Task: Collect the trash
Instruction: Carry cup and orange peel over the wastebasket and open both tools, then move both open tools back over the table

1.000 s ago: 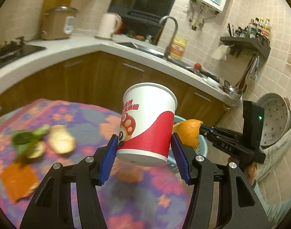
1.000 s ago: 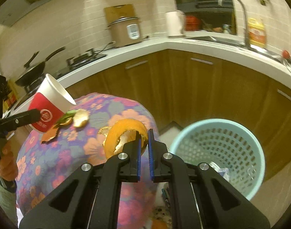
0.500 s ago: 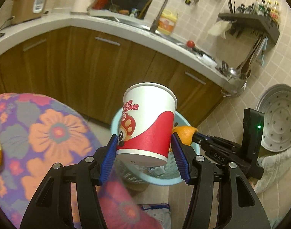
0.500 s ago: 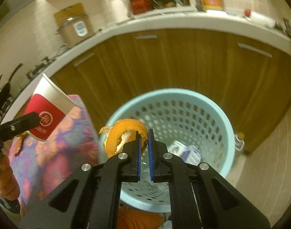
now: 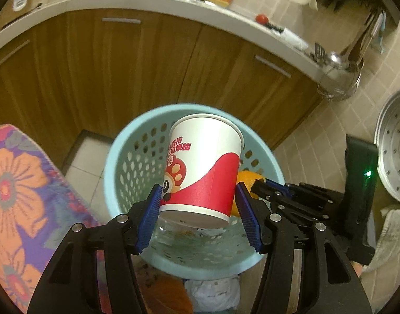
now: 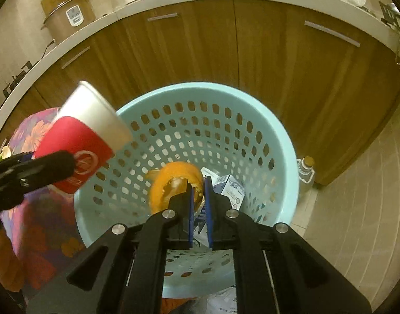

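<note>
Both hand-held grippers have travelled from above the floral-covered desk [image 5: 21,188] to a position over the blue basket [image 6: 283,141], so both items are now ready for release. The left hand-held gripper [image 5: 200,209] grasps the paper cup [image 5: 205,167] by its lower wall, directly above the basket opening. The right hand-held gripper [image 6: 198,198] is opening; the orange peel [image 6: 171,180] sits between its pads, inside the basket rim and above cartons [image 6: 230,188] lying at the basket bottom.
</note>
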Demonstrator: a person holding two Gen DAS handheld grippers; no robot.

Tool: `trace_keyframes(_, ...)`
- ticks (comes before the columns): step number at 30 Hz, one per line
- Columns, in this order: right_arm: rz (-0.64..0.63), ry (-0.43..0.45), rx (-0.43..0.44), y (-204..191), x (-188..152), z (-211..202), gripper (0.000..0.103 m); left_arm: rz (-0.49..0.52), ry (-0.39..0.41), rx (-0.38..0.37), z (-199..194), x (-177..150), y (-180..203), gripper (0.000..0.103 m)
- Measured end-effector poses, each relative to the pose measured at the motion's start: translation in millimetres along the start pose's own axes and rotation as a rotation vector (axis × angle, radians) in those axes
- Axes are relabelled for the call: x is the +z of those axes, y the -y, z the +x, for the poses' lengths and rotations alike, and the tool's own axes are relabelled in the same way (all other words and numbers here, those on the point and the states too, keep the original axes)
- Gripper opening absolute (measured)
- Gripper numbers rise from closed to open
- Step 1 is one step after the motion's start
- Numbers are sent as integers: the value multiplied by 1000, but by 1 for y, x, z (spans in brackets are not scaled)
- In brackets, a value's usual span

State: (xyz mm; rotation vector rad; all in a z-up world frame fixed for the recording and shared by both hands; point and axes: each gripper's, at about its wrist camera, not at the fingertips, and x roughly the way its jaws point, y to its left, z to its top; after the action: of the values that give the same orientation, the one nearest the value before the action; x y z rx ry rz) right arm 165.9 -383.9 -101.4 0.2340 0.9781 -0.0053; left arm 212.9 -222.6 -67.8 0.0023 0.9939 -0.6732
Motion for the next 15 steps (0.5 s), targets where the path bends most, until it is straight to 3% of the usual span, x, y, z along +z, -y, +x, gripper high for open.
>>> trace_keyframes(5, 31, -19, 9, 11, -6, 3, 19, 12, -33, 13, 8, -3, 4, 59)
trace_keyframes(9, 58, 3, 0, 18, -9, -6, 51, -5, -22, 5, -1, -5, 1, 59)
trace_keyframes(15, 51, 51, 5, 10, -9, -32, 51, 17, 53, 46, -37, -11, 7, 63)
